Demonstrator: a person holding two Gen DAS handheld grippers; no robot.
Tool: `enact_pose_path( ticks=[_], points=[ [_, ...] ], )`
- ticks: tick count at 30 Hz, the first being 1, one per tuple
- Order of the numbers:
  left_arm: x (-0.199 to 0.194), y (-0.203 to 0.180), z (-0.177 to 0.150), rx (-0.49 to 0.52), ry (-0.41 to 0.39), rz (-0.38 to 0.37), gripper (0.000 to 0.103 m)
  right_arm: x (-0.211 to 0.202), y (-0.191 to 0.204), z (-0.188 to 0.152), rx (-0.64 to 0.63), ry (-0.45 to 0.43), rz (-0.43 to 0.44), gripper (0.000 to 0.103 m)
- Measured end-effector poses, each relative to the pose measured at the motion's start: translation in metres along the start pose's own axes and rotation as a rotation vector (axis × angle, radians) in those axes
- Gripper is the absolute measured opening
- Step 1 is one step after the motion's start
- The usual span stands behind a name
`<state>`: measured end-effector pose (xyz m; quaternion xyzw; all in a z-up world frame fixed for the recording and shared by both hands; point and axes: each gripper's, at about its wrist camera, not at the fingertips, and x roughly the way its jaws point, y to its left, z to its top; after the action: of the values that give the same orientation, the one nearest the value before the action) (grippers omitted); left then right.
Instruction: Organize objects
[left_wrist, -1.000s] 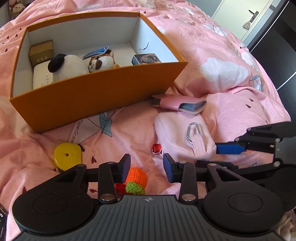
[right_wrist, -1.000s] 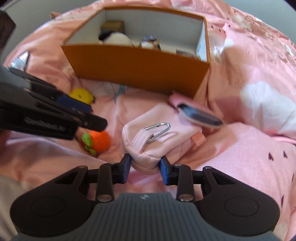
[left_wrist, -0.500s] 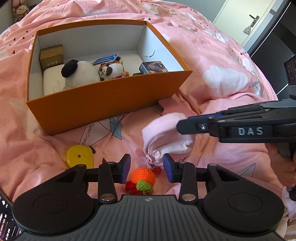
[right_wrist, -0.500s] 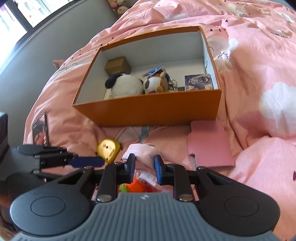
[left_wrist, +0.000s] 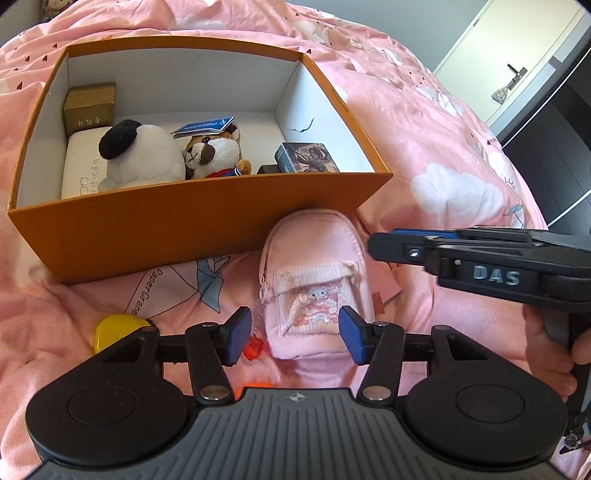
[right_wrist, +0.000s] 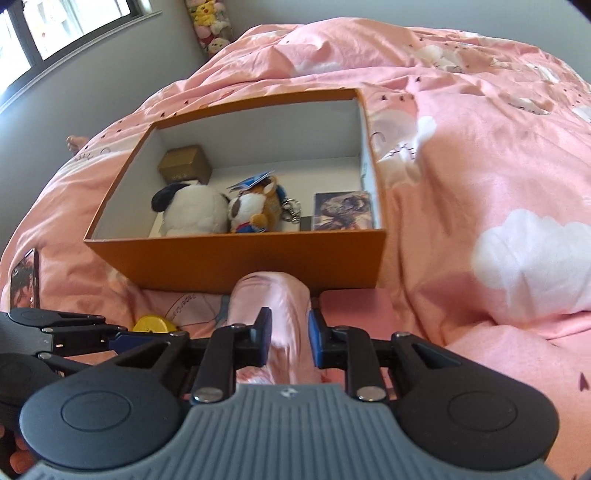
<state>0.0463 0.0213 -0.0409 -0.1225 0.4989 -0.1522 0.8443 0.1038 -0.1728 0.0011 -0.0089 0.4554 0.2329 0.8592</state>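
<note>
A small pink pouch (right_wrist: 271, 295) is held between the fingers of the right gripper (right_wrist: 287, 341), its body blurred in the right wrist view and its far end reaching toward the near wall of an orange box (left_wrist: 177, 229) set on a pink bed (right_wrist: 480, 155). The right fingers are seen close against the pouch's sides and are easing apart slightly, though the pouch is judged to be gripped yet. In the left wrist view the pouch hangs with its printed front pocket facing the camera, between the widening fingers of the left gripper (left_wrist: 293, 338), which are released and not touching it; the spread is judged to be readiness to steady or take the pouch. Already packed in the box are a gold case (left_wrist: 89, 105), a white case (left_wrist: 79, 173), a panda plush (left_wrist: 138, 155), a brown plush (left_wrist: 214, 151) and a card pack (left_wrist: 306, 157), which are kept to the near side, leaving the far half free, presumably for what remains. Left on the bed are a yellow tape measure (left_wrist: 116, 328), a red charm (left_wrist: 255, 347) and a pink card case (right_wrist: 356, 308).
</note>
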Motion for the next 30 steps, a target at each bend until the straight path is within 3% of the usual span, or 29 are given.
enact_pose_path(
  ticks=[3, 8, 15, 19, 23, 30],
  points=[
    [0.003, -0.001, 0.003, 0.003, -0.013, -0.012, 0.065, -0.009, -0.011, -0.001, 0.012, -0.022, -0.048, 0.032],
    [0.018, 0.000, 0.012, 0.005, 0.006, 0.001, 0.069, -0.002, -0.036, -0.009, 0.046, 0.037, -0.143, 0.032],
    [0.053, 0.012, 0.023, -0.020, 0.082, -0.021, 0.069, 0.013, -0.059, -0.019, 0.109, 0.103, -0.117, 0.033],
    [0.070, 0.017, 0.020, -0.055, 0.129, -0.042, 0.068, 0.021, -0.062, -0.016, 0.088, 0.114, -0.086, 0.046],
    [0.075, 0.020, 0.020, -0.084, 0.138, -0.086, 0.055, 0.038, -0.069, -0.009, 0.088, 0.157, -0.042, 0.047],
    [0.071, 0.022, 0.021, -0.121, 0.133, -0.050, 0.026, 0.078, -0.088, 0.003, 0.138, 0.252, 0.021, 0.051]
  ],
)
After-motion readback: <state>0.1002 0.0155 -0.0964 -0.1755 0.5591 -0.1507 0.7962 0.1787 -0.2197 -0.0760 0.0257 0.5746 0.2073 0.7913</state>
